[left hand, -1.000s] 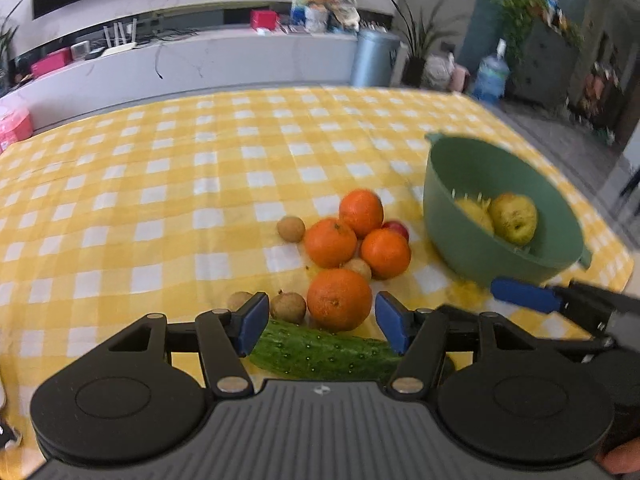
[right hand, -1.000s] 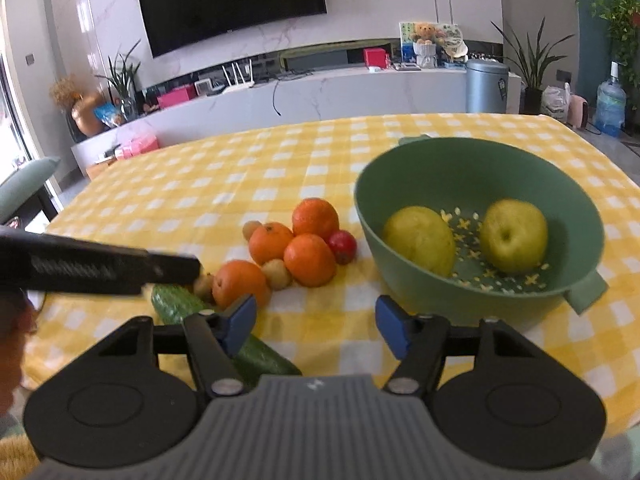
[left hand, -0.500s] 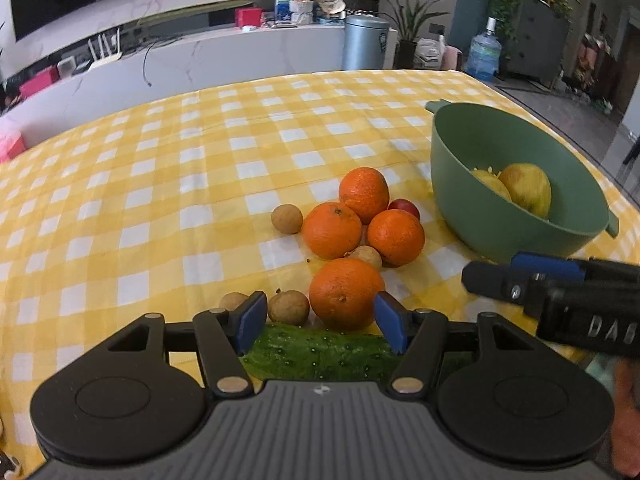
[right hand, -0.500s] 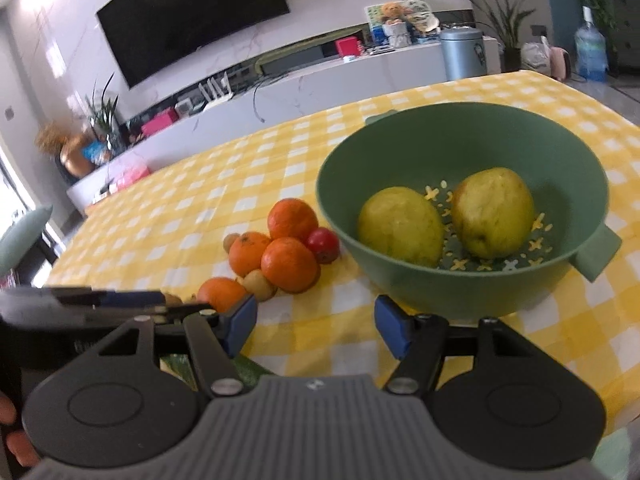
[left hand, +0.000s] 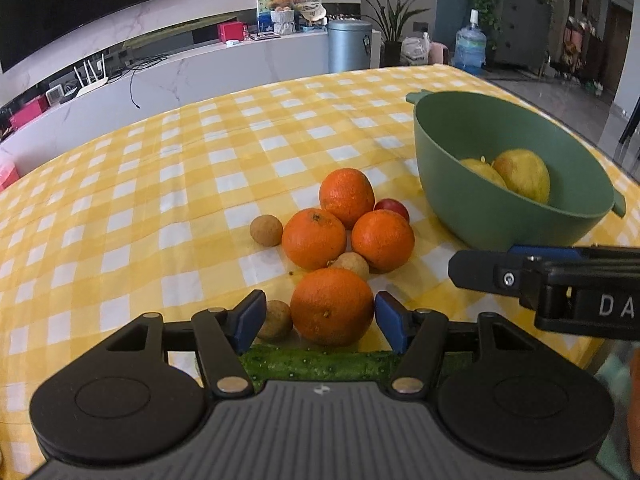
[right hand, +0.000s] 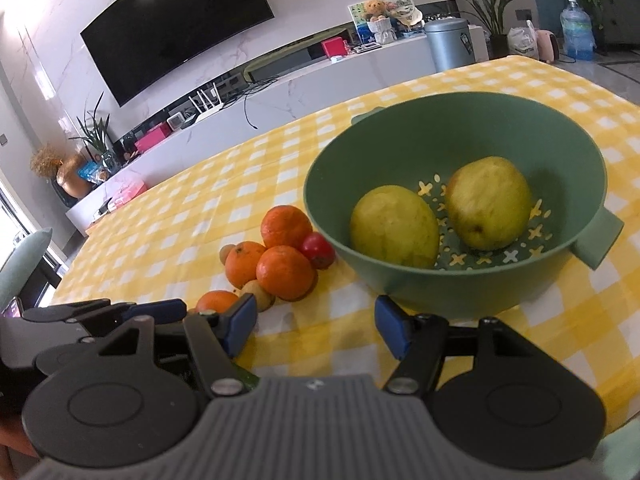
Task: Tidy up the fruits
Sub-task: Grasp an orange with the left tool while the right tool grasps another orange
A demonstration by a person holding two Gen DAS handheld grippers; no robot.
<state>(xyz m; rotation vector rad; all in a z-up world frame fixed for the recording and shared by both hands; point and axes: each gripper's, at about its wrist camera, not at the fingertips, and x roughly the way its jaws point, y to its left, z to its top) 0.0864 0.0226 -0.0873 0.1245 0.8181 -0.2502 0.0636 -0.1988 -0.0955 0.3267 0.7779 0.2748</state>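
Note:
Several oranges lie in a cluster on the yellow checked cloth; the nearest orange (left hand: 332, 306) sits between the open jaws of my left gripper (left hand: 320, 318), untouched as far as I can tell. Small brown fruits (left hand: 266, 230) and a red one (left hand: 392, 208) lie among them. A cucumber (left hand: 320, 364) lies just under the left gripper. A green bowl (right hand: 400, 292) holds two yellow pears (right hand: 394, 226). My right gripper (right hand: 316, 326) is open and empty, low over the cloth in front of the bowl.
The right gripper's finger (left hand: 480, 270) reaches in from the right in the left wrist view, near the bowl (left hand: 480, 216). The table's edge runs close behind the bowl. A white counter with a grey bin (left hand: 350, 46) stands beyond the table.
Both grippers have moved forward and lower. The left has closed in around the nearest orange. The right has moved nearer the bowl. Both stayed open.

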